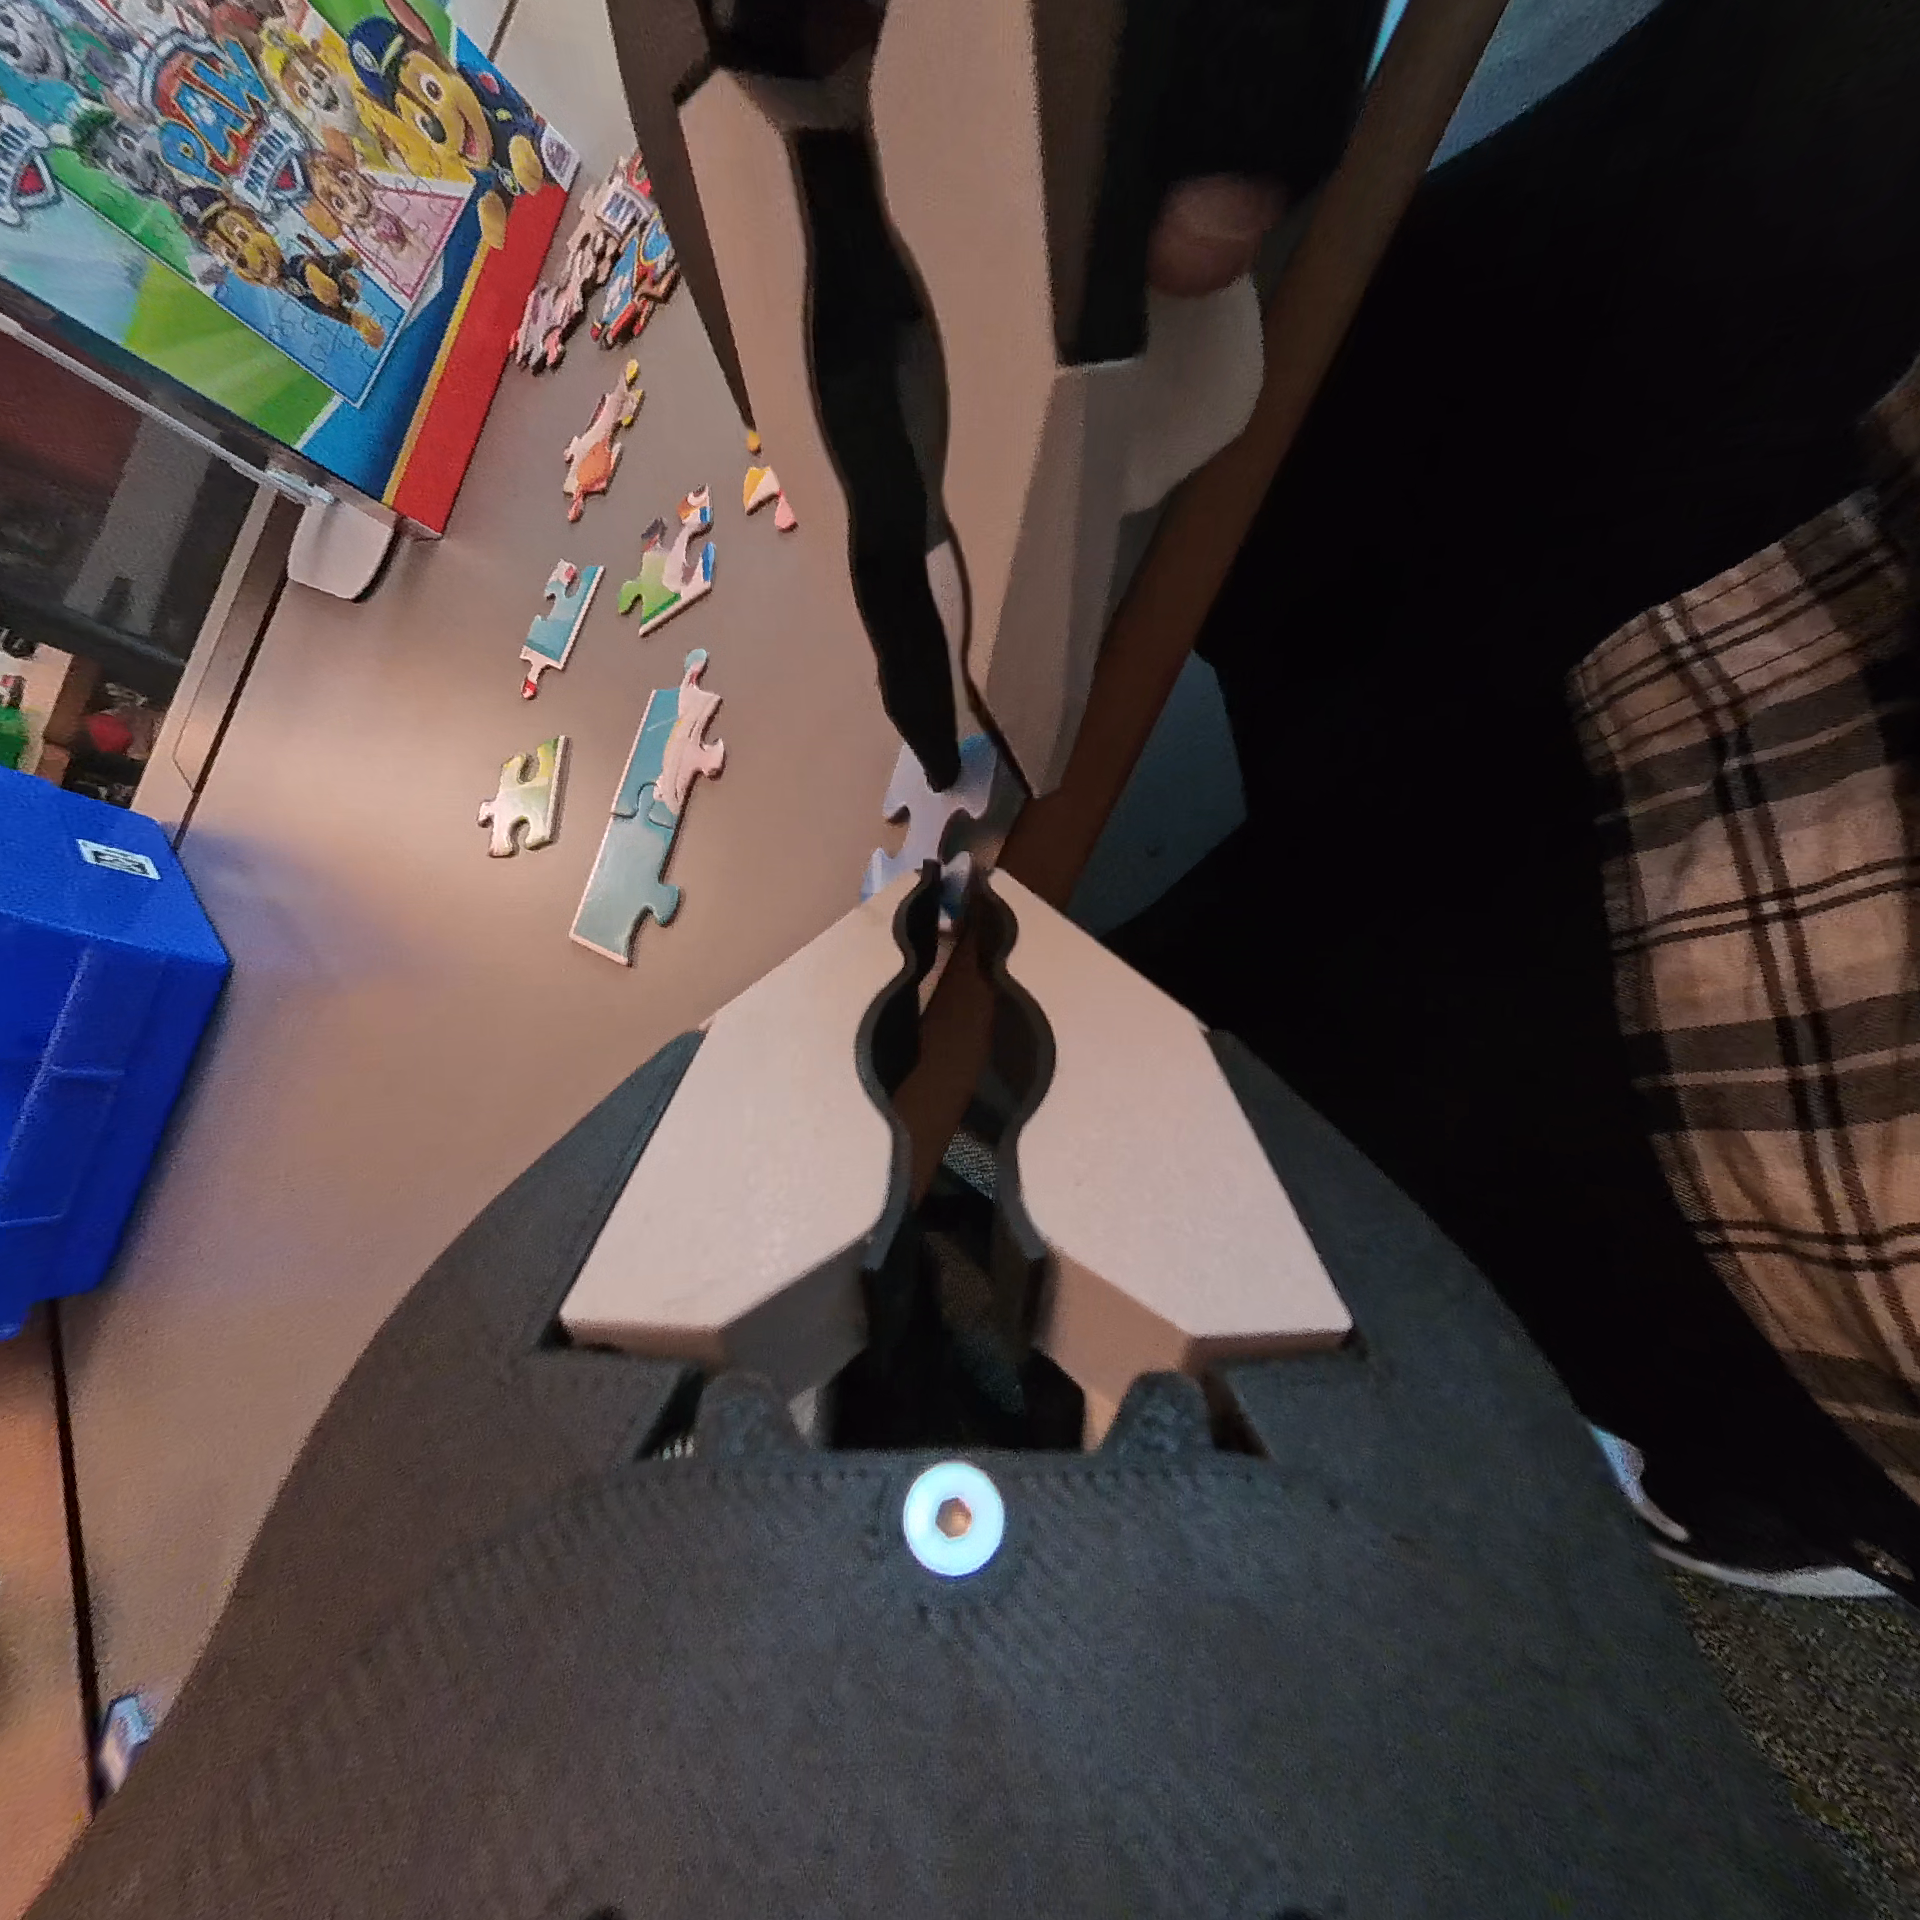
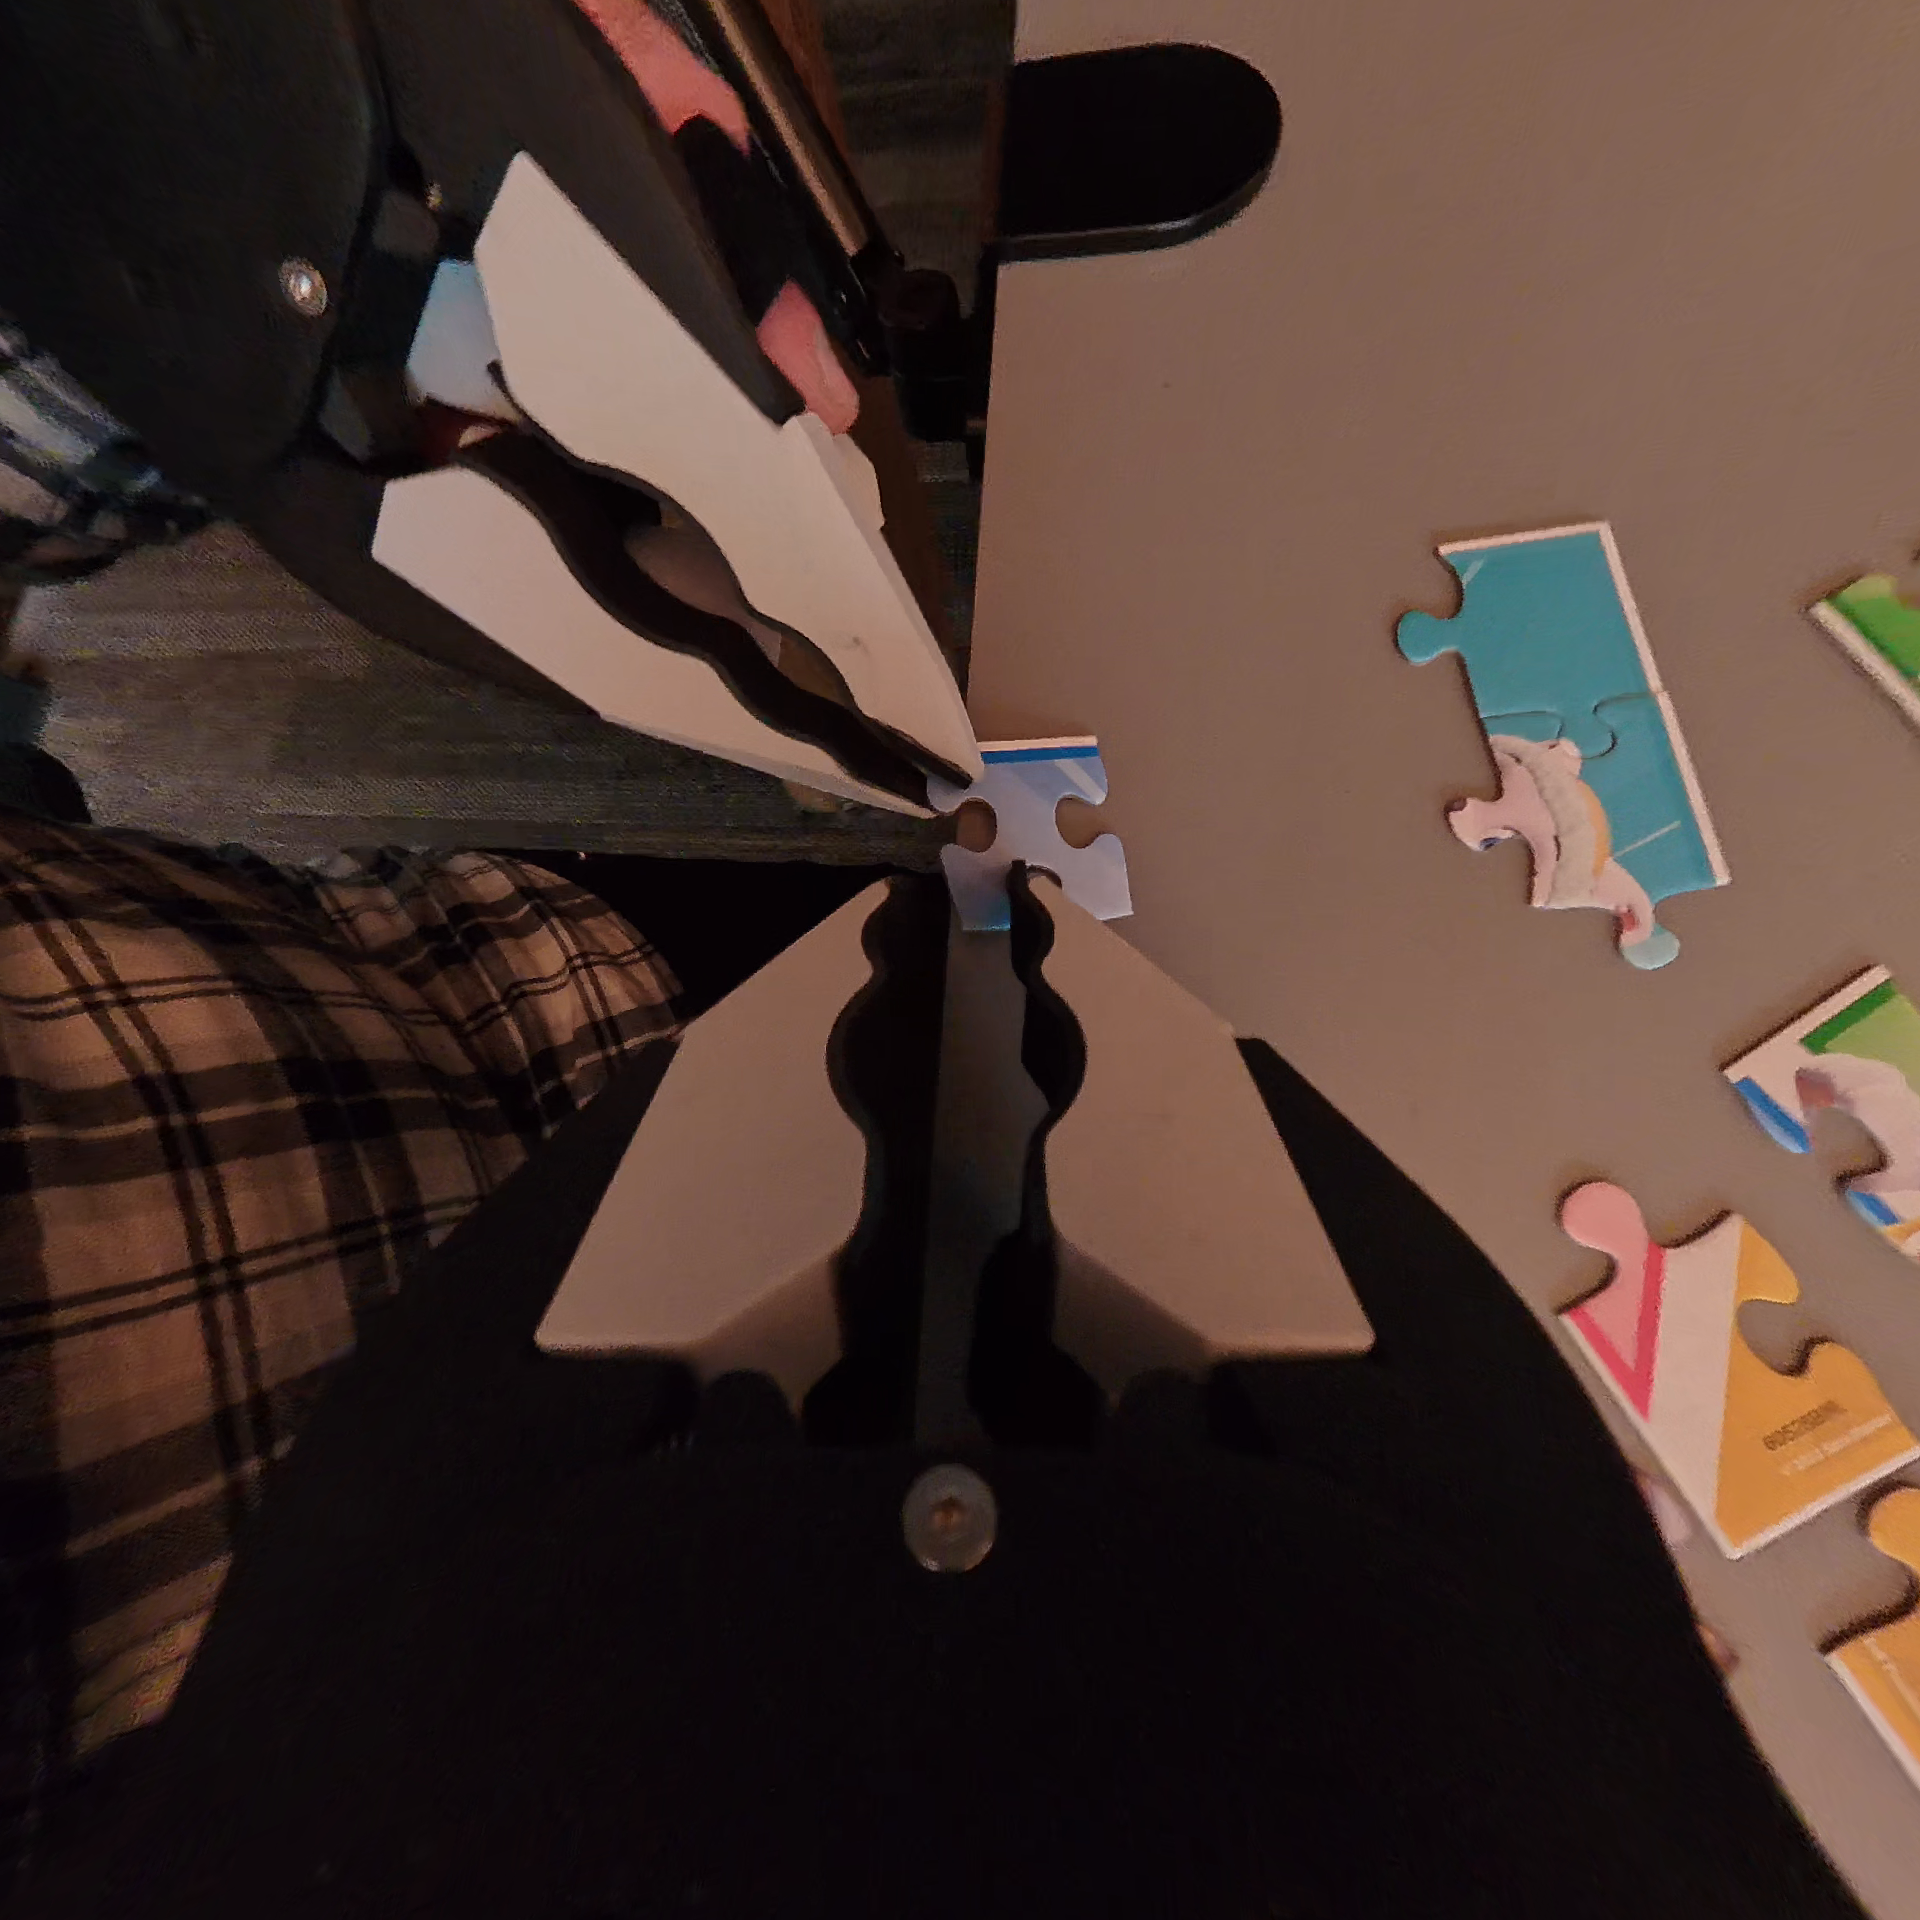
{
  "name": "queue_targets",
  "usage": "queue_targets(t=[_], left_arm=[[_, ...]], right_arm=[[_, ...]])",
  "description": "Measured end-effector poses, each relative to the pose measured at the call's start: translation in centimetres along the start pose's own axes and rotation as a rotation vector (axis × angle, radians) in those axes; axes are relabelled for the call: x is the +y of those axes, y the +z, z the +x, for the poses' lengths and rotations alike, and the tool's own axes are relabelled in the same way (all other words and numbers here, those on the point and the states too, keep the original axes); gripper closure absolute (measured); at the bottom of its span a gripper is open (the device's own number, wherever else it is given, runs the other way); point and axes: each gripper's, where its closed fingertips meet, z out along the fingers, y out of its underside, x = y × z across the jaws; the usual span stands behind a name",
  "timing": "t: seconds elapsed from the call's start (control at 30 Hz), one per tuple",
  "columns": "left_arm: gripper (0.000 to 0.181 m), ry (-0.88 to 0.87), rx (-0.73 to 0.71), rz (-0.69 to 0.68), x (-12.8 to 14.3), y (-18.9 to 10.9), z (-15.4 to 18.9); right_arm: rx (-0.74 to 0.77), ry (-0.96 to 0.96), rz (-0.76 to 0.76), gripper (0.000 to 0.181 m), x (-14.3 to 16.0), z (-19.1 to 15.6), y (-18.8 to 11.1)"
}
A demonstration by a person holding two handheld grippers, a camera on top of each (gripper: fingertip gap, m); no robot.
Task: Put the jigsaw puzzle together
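Both grippers meet at the table [image 2: 1455, 312] edge on one pale blue piece [image 2: 1039, 821]. Left gripper [image 1: 951, 883] and right gripper [image 2: 1013, 883] each pinch it, fingers nearly closed. Likely a handover: keep piece flat, release one side w/o twisting, then carry it to the joined blue pair [image 2: 1579, 727].

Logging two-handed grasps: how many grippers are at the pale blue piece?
2. The right gripper reaches the pale blue piece from below; the left gripper meets its corner from upper left.
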Motion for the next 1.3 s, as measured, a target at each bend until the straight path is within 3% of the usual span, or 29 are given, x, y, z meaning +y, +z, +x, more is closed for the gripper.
queue_targets(t=[0.13, 0.2, 0.4, 0.67, 0.9, 1.07, 1.3], left_arm=[[0.178, -0.026, 0.031, 0.012, -0.5, -0.2, -0.1], [0.179, -0.034, 0.037, 0.020, -0.8, -0.4, -0.4], [0.180, -0.055, 0.021, 0.006, -0.9, -0.7, -2.7], [0.177, -0.066, -0.096, -0.150, 2.7, 1.0, -7.0], [0.181, -0.041, -0.178, -0.154, 3.8, 1.8, -8.5], [0.181, -0.007, -0.205, -0.151, 3.9, 2.0, -8.9], [0.181, -0.049, -0.125, -0.147, 4.3, 2.3, -7.8]], right_arm=[[0.101, -0.184, -0.035, 0.162, 0.1, 0.0, -0.2], [0.179, -0.266, -0.042, 0.174, -0.2, 0.5, -0.4], [0.274, -0.361, -0.009, 0.181, -2.1, 1.9, -0.9], [0.542, -0.521, -0.053, 0.181, -4.1, 6.0, 1.2], [0.705, -0.615, -0.103, 0.181, -4.6, 7.8, 1.5], [0.710, -0.643, -0.094, 0.181, -4.6, 8.1, 1.6], [0.638, -0.593, -0.089, 0.181, -3.9, 8.4, 1.8]])
